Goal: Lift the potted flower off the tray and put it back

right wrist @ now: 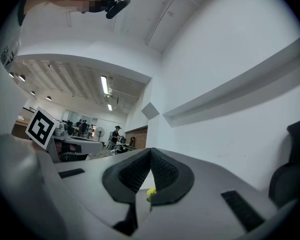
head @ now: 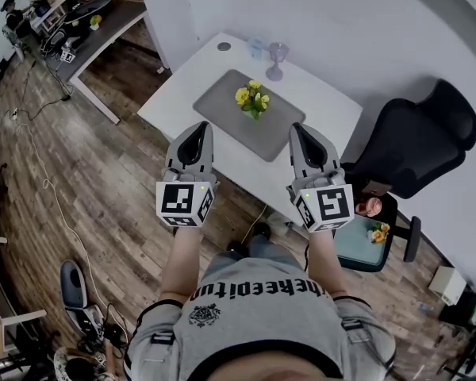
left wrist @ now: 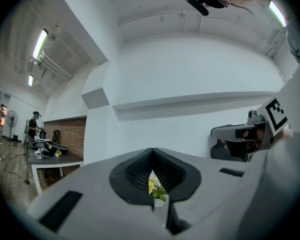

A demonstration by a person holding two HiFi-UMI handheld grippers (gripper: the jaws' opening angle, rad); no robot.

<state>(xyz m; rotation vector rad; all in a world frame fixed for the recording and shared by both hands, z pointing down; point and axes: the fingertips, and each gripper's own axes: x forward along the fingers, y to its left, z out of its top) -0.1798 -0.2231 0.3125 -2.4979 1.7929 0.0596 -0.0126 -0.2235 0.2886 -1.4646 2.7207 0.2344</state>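
The potted flower [head: 252, 99], yellow blooms over green leaves, stands on the grey tray [head: 222, 101] on the white table [head: 317, 101]. Both grippers hang in the air short of the table's near edge, pointing level at the flower and apart from it. My left gripper [head: 198, 128] is shut with nothing in it. My right gripper [head: 300, 130] is also shut and empty. In the left gripper view the flower [left wrist: 155, 186] peeks through the slit under the closed pads. The right gripper view shows only a yellow bit of the flower [right wrist: 151, 191] there.
A purple goblet [head: 278, 58] and a pale blue cup [head: 256, 48] stand at the table's far edge. To the right are a black office chair [head: 416, 145] and a teal-seated stool [head: 363, 240] with small items. A dark desk [head: 95, 18] and floor cables lie to the left.
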